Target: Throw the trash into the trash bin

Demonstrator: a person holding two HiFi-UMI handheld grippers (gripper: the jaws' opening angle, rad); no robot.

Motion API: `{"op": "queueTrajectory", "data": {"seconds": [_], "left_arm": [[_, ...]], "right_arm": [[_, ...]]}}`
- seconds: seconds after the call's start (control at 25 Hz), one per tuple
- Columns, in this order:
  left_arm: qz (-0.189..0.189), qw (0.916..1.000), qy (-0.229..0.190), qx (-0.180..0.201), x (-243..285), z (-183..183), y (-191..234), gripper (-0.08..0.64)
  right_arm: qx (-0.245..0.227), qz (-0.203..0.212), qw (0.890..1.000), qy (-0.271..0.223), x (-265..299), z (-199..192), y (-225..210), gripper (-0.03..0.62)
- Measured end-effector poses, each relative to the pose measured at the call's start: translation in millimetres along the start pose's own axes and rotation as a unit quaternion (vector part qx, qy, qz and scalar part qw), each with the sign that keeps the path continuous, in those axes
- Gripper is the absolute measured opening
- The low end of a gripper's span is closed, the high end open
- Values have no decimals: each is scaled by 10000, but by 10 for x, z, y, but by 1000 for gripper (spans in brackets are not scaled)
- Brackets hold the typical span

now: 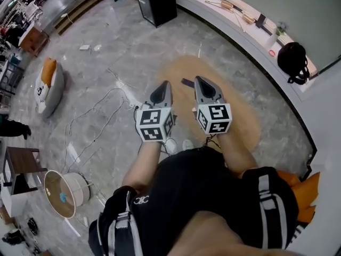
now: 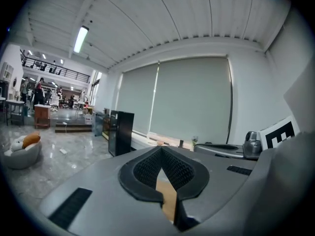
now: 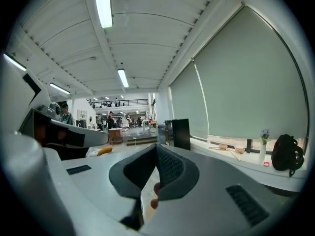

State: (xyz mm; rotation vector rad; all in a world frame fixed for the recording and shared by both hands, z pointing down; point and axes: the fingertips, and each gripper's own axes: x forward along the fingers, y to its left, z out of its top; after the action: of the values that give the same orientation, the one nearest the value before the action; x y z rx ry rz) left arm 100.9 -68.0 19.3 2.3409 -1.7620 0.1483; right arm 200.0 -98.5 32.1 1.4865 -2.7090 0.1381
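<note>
The left gripper (image 1: 165, 84) and the right gripper (image 1: 199, 80) are held side by side, pointed level over the near part of a round tan rug (image 1: 242, 116) on the grey marble floor. The left gripper's jaws are closed tip to tip with nothing recognisable gripped; only a tan colour, probably the rug, shows through the slit. The right gripper's jaws are likewise closed. A pale scrap with reddish spots (image 3: 147, 200) is glimpsed in their slit, and whether it is held trash cannot be told. A small dark flat item (image 1: 187, 82) lies on the rug beside the jaw tips. A white round container with a wood-coloured inside (image 1: 81, 190), possibly the trash bin, stands well off the rug, behind and to the left. The throw itself is judged not yet done: the trash has yet to be brought to the bin.
</note>
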Motion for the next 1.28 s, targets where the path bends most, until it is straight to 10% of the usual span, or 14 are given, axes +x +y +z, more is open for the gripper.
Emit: {"op": "queueTrajectory", "data": {"seconds": [0.52,1.28], "left_arm": [[197,9989,363,-224,689,-109,555,12],[-675,9920,1024,-314,886,-677,986,12]], "right_arm": [[100,40,9994,314,743,-172,-245,3],[-494,-202,9943,919,1053,-666,-64,3]]}}
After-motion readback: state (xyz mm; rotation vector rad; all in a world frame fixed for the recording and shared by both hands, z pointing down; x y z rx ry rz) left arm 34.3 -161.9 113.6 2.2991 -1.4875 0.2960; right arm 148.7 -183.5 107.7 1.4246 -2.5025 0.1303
